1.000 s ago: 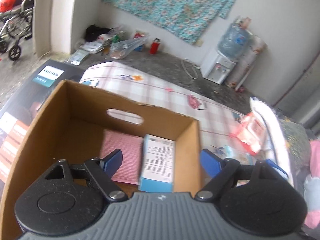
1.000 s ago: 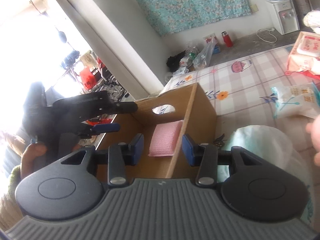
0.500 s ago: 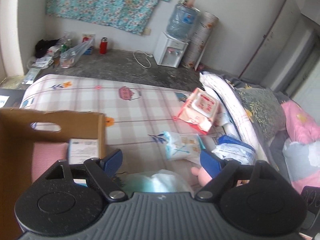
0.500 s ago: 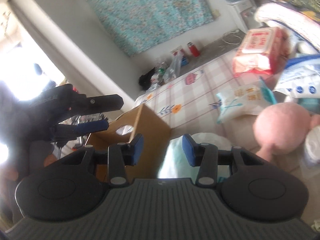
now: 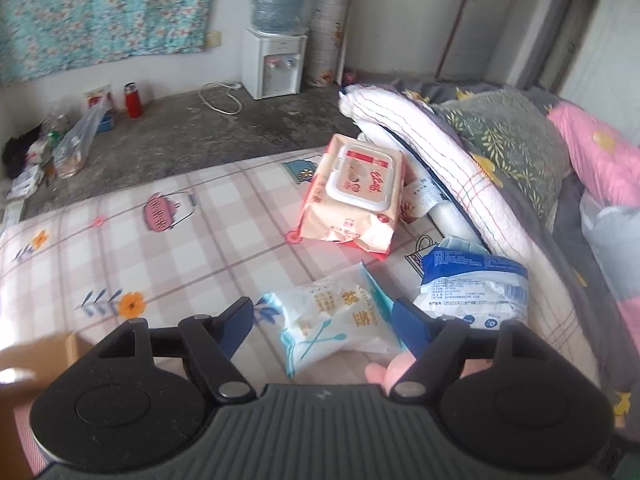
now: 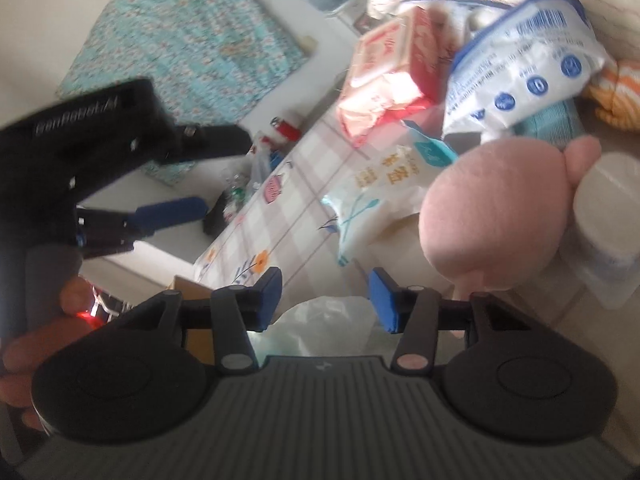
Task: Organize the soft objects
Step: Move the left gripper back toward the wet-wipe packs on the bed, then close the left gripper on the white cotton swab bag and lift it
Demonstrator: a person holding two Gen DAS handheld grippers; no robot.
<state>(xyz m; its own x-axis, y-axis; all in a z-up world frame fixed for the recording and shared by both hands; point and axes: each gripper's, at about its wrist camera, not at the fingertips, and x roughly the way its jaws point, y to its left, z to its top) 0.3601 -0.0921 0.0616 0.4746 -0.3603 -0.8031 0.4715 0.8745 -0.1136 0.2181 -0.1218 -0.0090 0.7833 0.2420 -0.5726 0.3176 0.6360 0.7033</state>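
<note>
- Left gripper (image 5: pixel 322 326) hung above the checked sheet (image 5: pixel 192 248); its jaws had just been closing a little but stood apart and released, pads pressing on nothing.
- Cotton swab bag (image 5: pixel 332 326), white with teal print, lay flat on the sheet, seen between the left fingertips but below them and untouched.
- Wet wipes pack (image 5: pixel 352 196), pink-orange with a white lid, lay farther off on the sheet, its far end propped against a striped folded blanket (image 5: pixel 440 152).
- Blue and white packet (image 5: pixel 472 284) lay just right of the swab bag, beside the blanket's edge.
- A corner of the cardboard box (image 5: pixel 36 360) showed at the lower left of the left wrist view.
- Right gripper (image 6: pixel 325 300) had just been widening; jaws apart, nothing clamped. A thin clear plastic bag (image 6: pixel 328 328) lay beneath the gap; contact with the pads could not be judged.
- Pink plush toy (image 6: pixel 492 220) lay just right of the right fingertips, touching the swab bag's edge; a white roll (image 6: pixel 608 208) sat against its far side.
- An orange and white knitted item (image 6: pixel 620 92) was partly visible behind the blue and white packet.
- In the right wrist view the left gripper was at the left, held in a hand (image 6: pixel 44 336).
- The right wrist view was blurred.
</note>
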